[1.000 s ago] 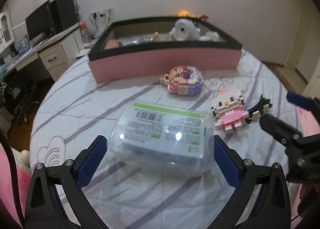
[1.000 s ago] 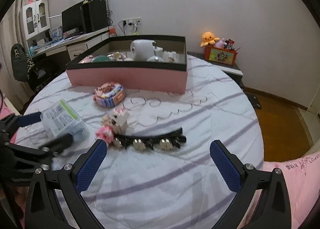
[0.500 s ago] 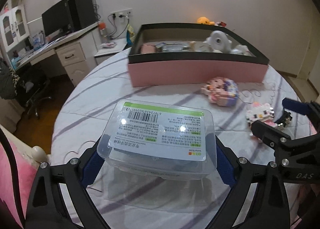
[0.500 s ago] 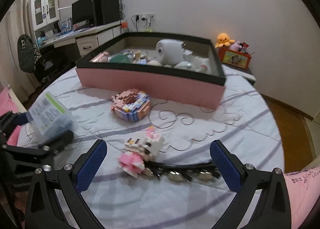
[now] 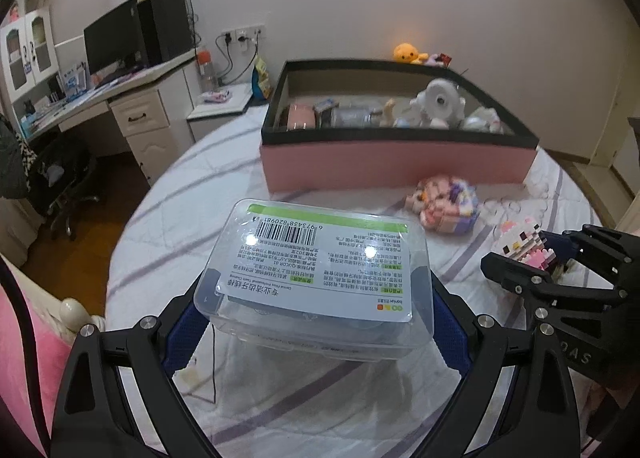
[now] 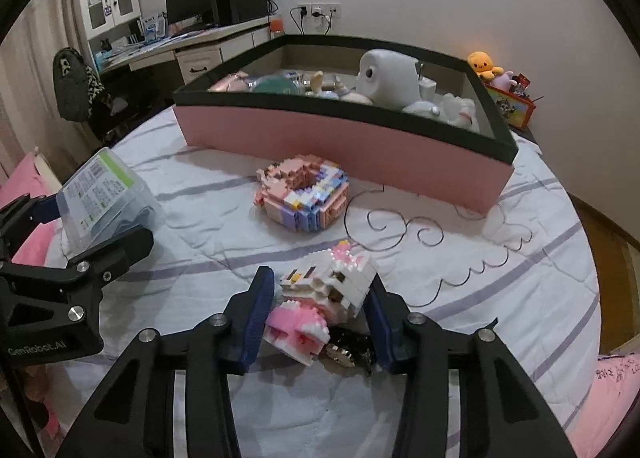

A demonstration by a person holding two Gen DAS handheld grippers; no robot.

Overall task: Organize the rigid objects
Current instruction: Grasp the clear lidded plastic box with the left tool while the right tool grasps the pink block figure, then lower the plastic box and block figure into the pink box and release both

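Note:
My left gripper (image 5: 316, 318) is shut on a clear plastic box (image 5: 320, 270) with a green-edged barcode label, held above the striped bedsheet; the same box (image 6: 100, 194) shows at the left of the right wrist view. My right gripper (image 6: 320, 310) is shut on a white and pink brick cat figure (image 6: 336, 282), its blue pads pressing both sides. That figure (image 5: 520, 236) also appears at the right of the left wrist view. A black hair clip (image 6: 348, 354) with shiny stones lies under the figure. A pastel brick doughnut (image 6: 304, 194) rests on the sheet in front of the pink storage box (image 6: 340, 142).
The pink storage box with its black rim (image 5: 400, 162) holds several toys and small items. A desk (image 5: 100, 98) with a monitor and a dark chair (image 5: 60, 178) stand left of the bed. Pink bedding (image 6: 612, 398) lies at the near edges.
My left gripper closed on the plastic box and raised it off the sheet. My right gripper moved over the brick cat figure and shut on it.

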